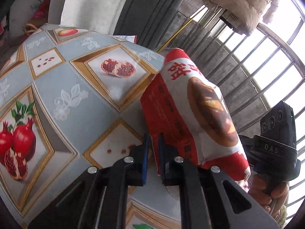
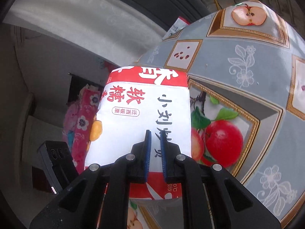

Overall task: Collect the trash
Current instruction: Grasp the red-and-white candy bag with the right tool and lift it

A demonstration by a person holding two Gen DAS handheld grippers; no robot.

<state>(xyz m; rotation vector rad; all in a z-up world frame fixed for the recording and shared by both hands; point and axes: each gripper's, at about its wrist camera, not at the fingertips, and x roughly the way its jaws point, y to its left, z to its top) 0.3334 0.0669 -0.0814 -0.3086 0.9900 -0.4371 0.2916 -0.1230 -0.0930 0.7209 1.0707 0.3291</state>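
A red and white paper snack bag (image 1: 192, 110) with Chinese print and a chestnut picture is held above the table's edge. My left gripper (image 1: 153, 136) is shut on one edge of the bag. The same bag (image 2: 144, 110) fills the middle of the right wrist view, and my right gripper (image 2: 156, 133) is shut on its other edge. The right gripper's black body (image 1: 274, 145) and the hand holding it show behind the bag in the left wrist view. The left gripper's body (image 2: 55, 160) shows at lower left in the right wrist view.
The table (image 1: 63, 87) carries a grey-blue cloth printed with pomegranates and apples (image 2: 247, 61). A barred window (image 1: 266, 61) and hanging quilted fabric (image 1: 238, 0) are at right. A pink flowered bag (image 2: 80, 122) stands beside the table. A white curtain (image 1: 89, 3) hangs behind.
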